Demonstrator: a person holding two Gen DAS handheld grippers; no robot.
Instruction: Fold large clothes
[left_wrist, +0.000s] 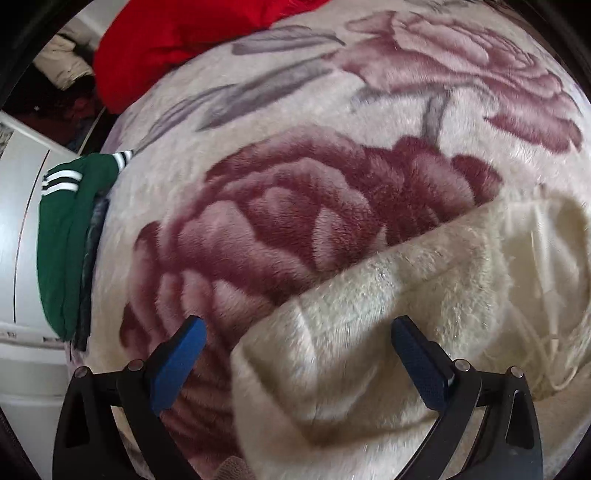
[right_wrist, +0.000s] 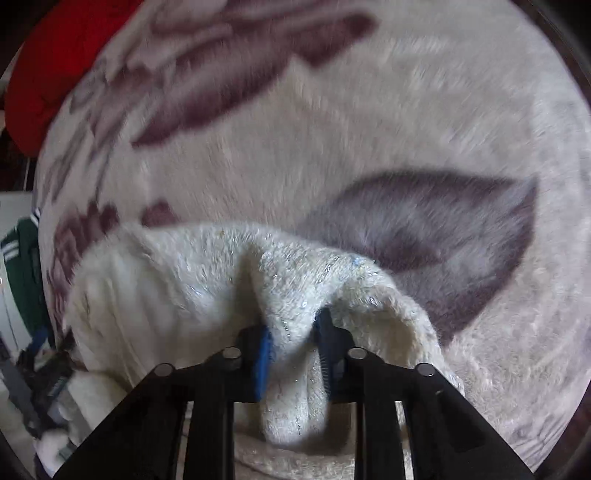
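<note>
A fluffy cream-white garment (left_wrist: 388, 314) lies on a plush floral blanket (left_wrist: 295, 184). In the left wrist view my left gripper (left_wrist: 297, 332) is open, its blue pads either side of the garment's near corner, just above it. In the right wrist view my right gripper (right_wrist: 293, 332) is shut on a bunched fold of the same cream garment (right_wrist: 184, 288), lifting it off the blanket (right_wrist: 332, 129); that view is motion-blurred.
A red garment (left_wrist: 177, 40) lies at the blanket's far left corner. A green garment with white stripes (left_wrist: 70, 229) hangs at the blanket's left edge beside white furniture (left_wrist: 18, 206). Clutter (right_wrist: 44, 376) shows at the lower left of the right wrist view.
</note>
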